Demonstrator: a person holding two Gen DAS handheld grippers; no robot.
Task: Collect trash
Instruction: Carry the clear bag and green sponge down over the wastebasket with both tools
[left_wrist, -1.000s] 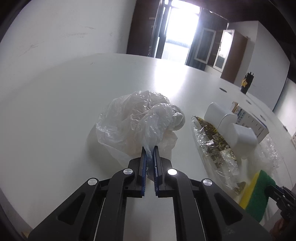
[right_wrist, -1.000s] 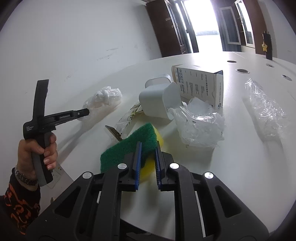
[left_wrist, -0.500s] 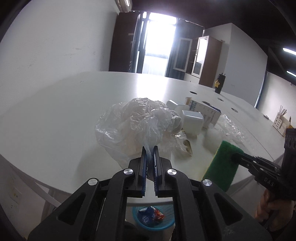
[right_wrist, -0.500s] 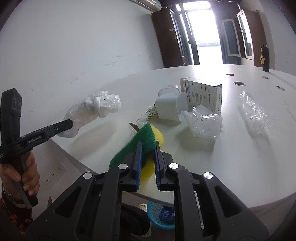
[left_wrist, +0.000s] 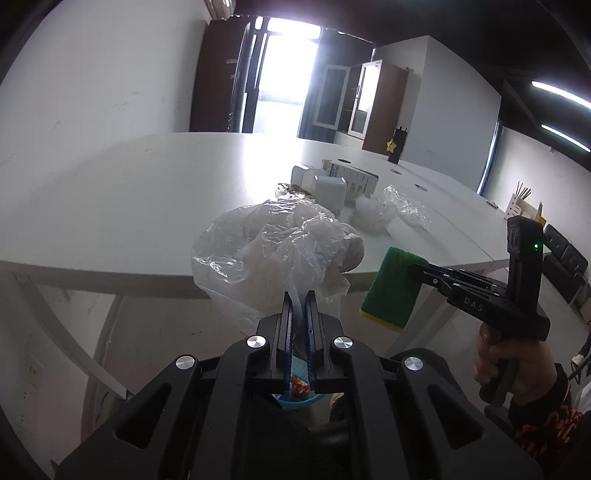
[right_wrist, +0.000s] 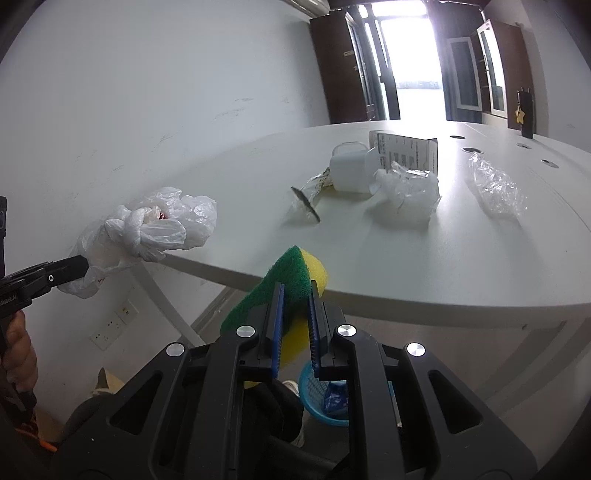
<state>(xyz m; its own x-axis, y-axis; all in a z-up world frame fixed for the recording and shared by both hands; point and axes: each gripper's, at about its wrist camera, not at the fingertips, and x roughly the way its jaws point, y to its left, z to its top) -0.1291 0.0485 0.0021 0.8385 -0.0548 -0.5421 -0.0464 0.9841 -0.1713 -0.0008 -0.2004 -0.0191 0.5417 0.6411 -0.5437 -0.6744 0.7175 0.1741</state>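
Crumpled plastic bag is pinched by the left gripper, scouring sponge by the right gripper, both beyond the surface edge above the blue basket. Both seem light, soft, best pinched centrally.

Left gripper: jaws closed tight on plastic bag, held in the air off the table edge. Right gripper: jaws clamped on sponge, raised, level; right hand wrapped round its handle.
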